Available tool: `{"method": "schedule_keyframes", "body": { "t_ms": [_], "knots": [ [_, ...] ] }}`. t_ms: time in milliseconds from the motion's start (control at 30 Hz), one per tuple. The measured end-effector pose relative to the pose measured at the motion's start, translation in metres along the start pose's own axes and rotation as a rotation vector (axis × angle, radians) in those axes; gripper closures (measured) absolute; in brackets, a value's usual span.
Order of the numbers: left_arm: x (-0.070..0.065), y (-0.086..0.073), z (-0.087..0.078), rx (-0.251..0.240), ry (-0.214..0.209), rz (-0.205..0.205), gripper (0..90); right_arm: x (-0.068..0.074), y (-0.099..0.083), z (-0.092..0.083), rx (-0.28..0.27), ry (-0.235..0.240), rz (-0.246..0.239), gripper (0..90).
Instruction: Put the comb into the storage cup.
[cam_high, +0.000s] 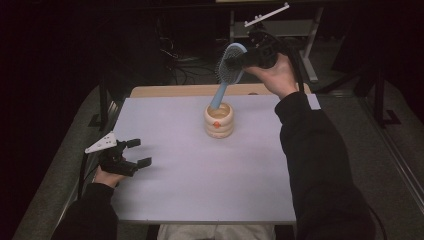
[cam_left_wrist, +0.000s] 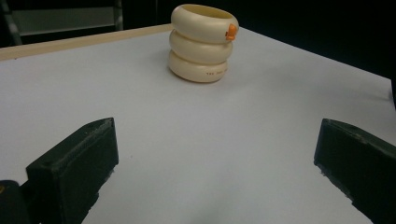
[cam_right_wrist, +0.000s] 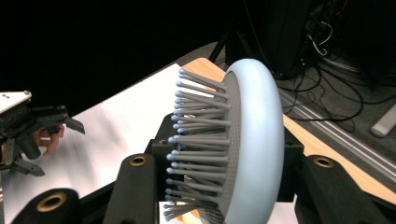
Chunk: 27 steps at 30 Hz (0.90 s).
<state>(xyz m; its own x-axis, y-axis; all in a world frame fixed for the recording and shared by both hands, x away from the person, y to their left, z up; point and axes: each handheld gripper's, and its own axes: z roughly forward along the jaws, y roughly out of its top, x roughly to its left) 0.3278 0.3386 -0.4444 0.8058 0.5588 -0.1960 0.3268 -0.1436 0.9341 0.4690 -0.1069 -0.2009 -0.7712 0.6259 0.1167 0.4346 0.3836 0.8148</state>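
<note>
A light blue hairbrush (cam_high: 228, 70) hangs tilted above the table, its handle end dipping into a cream ringed holder (cam_high: 219, 120). My right gripper (cam_high: 239, 59) is shut on the brush head; in the right gripper view the bristles and blue rim (cam_right_wrist: 254, 140) sit between the jaws. The cream holder (cam_left_wrist: 202, 42) has an orange mark on its side and stands upright on the white table. My left gripper (cam_high: 136, 152) rests open near the table's left edge, nothing between its jaws, well apart from the holder.
The white tabletop (cam_high: 200, 175) has a wooden strip (cam_high: 175, 90) along its far edge. Cables and a metal stand (cam_high: 310, 45) lie on the dark floor beyond. The person's dark right sleeve (cam_high: 315, 165) crosses the table's right side.
</note>
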Motion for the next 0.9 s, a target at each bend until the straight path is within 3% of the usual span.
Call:
{"method": "schedule_keyframes", "body": {
  "t_ms": [400, 900],
  "knots": [
    [0.001, -0.002, -0.003, -0.02, 0.007, 0.012, 0.0, -0.01, -0.012, 0.035, 0.076, -0.035, 0.007, 54.7],
    [-0.002, -0.003, -0.001, -0.01, -0.003, 0.016, 0.0, -0.019, -0.038, 0.069, 0.126, -0.023, 0.032, 54.4]
  ]
}}
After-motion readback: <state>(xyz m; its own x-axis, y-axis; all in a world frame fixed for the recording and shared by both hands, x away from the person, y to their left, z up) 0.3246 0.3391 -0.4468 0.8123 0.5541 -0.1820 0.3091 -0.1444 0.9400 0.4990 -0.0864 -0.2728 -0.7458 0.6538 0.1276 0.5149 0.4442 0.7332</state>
